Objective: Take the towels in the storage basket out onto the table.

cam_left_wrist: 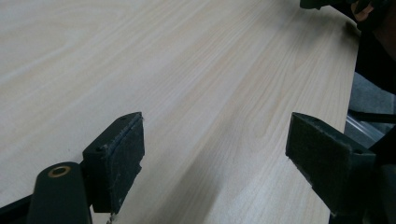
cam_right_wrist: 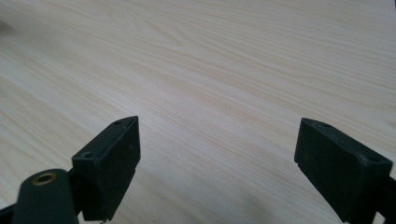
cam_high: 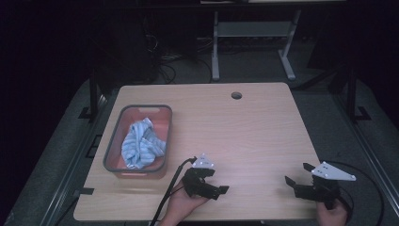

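A blue striped cloth (cam_high: 141, 143) lies bunched up in a pink basket with a grey rim (cam_high: 112, 136) on the left of the wooden table (cam_high: 254, 132). My left gripper (cam_high: 218, 181) rests low near the table's front edge, just right of the basket, and points right. Its jaws stand wide open over bare wood in the left gripper view (cam_left_wrist: 215, 135). My right gripper (cam_high: 296, 173) sits near the front right corner, pointing left toward the other one, also open with nothing between its jaws (cam_right_wrist: 219, 140). A hand holds each gripper from below.
A round cable hole (cam_high: 236, 95) sits near the table's far edge. Black cables trail from both grippers off the front edge. Beyond the table stand grey desk legs (cam_high: 215, 47) and floor cables. The table's right edge (cam_left_wrist: 348, 93) is close to the left gripper's line of sight.
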A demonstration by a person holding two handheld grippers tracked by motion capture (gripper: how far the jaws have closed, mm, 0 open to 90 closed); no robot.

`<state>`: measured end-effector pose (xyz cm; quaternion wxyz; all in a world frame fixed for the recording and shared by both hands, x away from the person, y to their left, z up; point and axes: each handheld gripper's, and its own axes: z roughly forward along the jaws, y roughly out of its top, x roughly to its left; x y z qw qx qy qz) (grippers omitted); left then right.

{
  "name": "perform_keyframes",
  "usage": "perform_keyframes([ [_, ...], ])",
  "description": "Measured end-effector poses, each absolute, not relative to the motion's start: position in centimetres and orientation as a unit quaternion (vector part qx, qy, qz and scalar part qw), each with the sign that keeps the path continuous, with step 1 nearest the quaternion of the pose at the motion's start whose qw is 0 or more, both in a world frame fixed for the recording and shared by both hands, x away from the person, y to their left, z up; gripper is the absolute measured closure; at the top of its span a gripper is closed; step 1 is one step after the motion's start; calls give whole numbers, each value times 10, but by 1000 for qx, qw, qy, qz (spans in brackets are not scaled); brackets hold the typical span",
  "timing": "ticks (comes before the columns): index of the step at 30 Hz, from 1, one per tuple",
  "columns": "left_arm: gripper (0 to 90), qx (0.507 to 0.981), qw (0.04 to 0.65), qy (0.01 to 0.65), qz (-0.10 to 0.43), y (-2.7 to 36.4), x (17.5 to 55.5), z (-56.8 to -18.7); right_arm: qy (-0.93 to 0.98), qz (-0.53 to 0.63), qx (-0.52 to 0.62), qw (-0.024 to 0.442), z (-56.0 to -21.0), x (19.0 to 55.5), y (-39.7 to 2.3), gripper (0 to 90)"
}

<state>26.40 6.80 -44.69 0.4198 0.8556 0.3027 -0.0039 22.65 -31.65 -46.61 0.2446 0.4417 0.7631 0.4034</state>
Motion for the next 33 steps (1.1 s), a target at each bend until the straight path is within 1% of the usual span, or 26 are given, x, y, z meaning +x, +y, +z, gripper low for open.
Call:
perform_keyframes([
  [3,184,855,425,297,9,67,264,-438,764,403,442,242,-467,228,-315,137],
  [6,184,845,441,302,-1,70,268,-429,764,405,441,242,-467,227,-314,137],
  [11,197,847,434,307,-17,72,279,-421,759,411,443,243,-466,225,-313,137],
  [17,198,853,421,308,-24,70,293,-410,763,412,434,243,-465,225,-310,137],
  [21,200,858,409,310,-16,72,302,-399,763,409,437,243,-465,224,-309,137],
  [22,200,861,401,312,-6,73,305,-392,764,409,436,243,-466,225,-310,137],
  [28,209,862,398,314,-13,79,316,-375,764,412,435,239,-466,224,-309,137],
  [33,210,863,389,322,-2,84,323,-365,772,406,429,236,-467,224,-305,137],
])
